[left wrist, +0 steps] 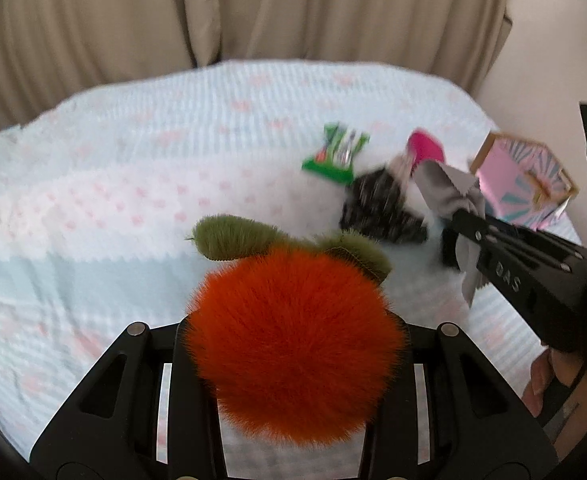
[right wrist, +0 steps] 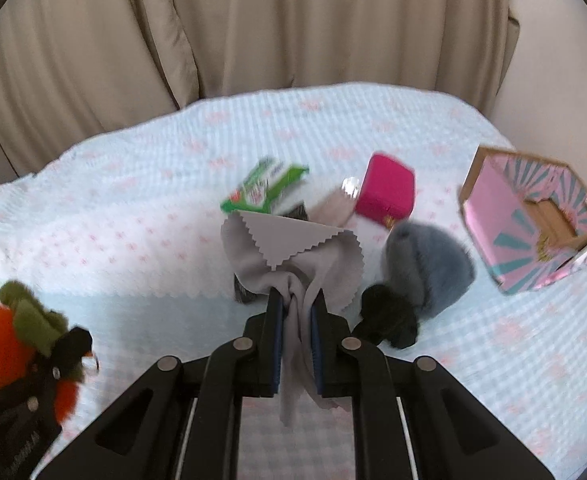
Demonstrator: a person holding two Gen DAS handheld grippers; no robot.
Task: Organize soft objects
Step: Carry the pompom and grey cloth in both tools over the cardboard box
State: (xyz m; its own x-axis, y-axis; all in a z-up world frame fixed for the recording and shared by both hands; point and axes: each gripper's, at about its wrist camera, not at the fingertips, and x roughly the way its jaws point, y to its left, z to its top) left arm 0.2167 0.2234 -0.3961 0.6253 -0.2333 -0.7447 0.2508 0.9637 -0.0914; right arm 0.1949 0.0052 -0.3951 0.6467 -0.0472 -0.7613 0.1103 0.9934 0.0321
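My left gripper (left wrist: 293, 332) is shut on a fluffy orange plush with green leaves (left wrist: 293, 344) and holds it above the bed. It also shows at the left of the right wrist view (right wrist: 9, 344). My right gripper (right wrist: 296, 304) is shut on a grey cloth with zigzag edges (right wrist: 293, 248); the cloth also shows in the left wrist view (left wrist: 449, 188). A grey-blue furry toy (right wrist: 425, 264) and a black fuzzy item (right wrist: 389, 316) lie on the bed to the right of it. A pink-and-teal open box (right wrist: 533, 224) stands at the right.
The bed has a light blue and white quilt (right wrist: 133, 208) with pink marks. A green packet (right wrist: 265, 190), a magenta box (right wrist: 387, 192) and a dark patterned fabric (left wrist: 377, 208) lie mid-bed. Beige curtains (right wrist: 293, 20) hang behind.
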